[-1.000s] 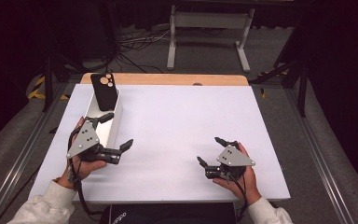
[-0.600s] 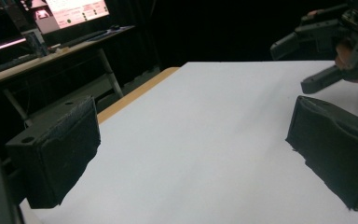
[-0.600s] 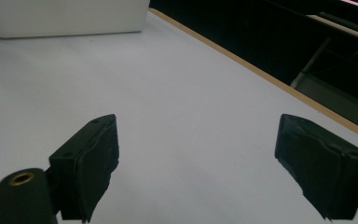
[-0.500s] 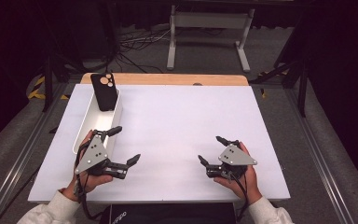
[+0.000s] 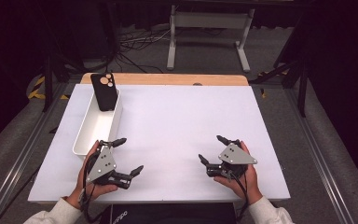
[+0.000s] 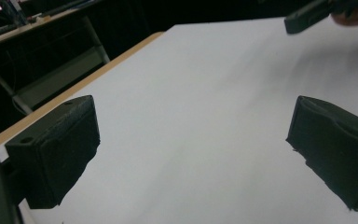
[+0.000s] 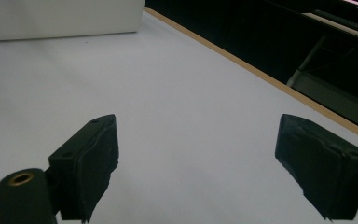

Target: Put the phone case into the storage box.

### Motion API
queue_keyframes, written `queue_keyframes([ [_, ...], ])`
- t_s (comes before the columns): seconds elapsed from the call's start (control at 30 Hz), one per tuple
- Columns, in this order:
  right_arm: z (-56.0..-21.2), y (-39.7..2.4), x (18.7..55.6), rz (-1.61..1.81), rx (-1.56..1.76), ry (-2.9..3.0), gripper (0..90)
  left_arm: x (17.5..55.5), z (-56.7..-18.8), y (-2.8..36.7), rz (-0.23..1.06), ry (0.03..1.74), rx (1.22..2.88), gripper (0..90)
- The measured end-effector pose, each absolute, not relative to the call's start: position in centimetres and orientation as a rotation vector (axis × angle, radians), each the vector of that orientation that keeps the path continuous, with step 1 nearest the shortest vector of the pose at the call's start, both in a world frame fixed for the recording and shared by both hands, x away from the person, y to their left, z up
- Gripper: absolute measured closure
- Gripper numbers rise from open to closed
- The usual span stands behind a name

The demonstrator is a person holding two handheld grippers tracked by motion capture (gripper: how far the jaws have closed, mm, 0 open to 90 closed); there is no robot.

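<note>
Phone (image 5: 104,91) stands leaning in the far end of the white bin (image 5: 89,135). Left gripper (image 5: 123,157) near the bin's near end, jaws spread, empty. Right gripper (image 5: 213,150) well right of the bin, jaws spread, empty. Placement looks finished; next move likely none, or a fresh reach.

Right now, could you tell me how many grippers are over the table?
2: the left gripper by the white bin, the right gripper near the table's front right.
</note>
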State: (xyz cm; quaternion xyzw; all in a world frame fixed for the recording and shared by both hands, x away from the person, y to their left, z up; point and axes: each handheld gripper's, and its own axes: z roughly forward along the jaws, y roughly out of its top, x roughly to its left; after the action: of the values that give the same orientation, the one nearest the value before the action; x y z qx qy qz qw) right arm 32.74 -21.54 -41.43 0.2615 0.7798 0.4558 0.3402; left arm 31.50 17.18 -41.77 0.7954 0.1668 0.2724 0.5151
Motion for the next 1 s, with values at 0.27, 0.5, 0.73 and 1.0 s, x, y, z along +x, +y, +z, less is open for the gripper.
queue_keyframes([
  [0.27, -41.7, -21.8, 32.4, 1.218, 0.658, 2.037, 12.2, 31.4, -43.4, 17.8, 0.65, 0.443, 1.929, 3.0],
  [0.5, -41.9, -21.8, 32.2, 1.227, 0.642, 2.049, 10.2, 31.5, -43.7, 18.1, 0.618, 0.475, 1.918, 2.9],
  [0.73, -42.0, -21.7, 31.9, 1.212, 0.625, 2.05, 10.2, 31.3, -43.6, 17.9, 0.614, 0.468, 1.918, 2.9],
  [1.0, -41.9, -21.6, 31.7, 1.219, 0.627, 2.045, 10.3, 30.9, -43.5, 17.9, 0.611, 0.458, 1.921, 3.1],
])
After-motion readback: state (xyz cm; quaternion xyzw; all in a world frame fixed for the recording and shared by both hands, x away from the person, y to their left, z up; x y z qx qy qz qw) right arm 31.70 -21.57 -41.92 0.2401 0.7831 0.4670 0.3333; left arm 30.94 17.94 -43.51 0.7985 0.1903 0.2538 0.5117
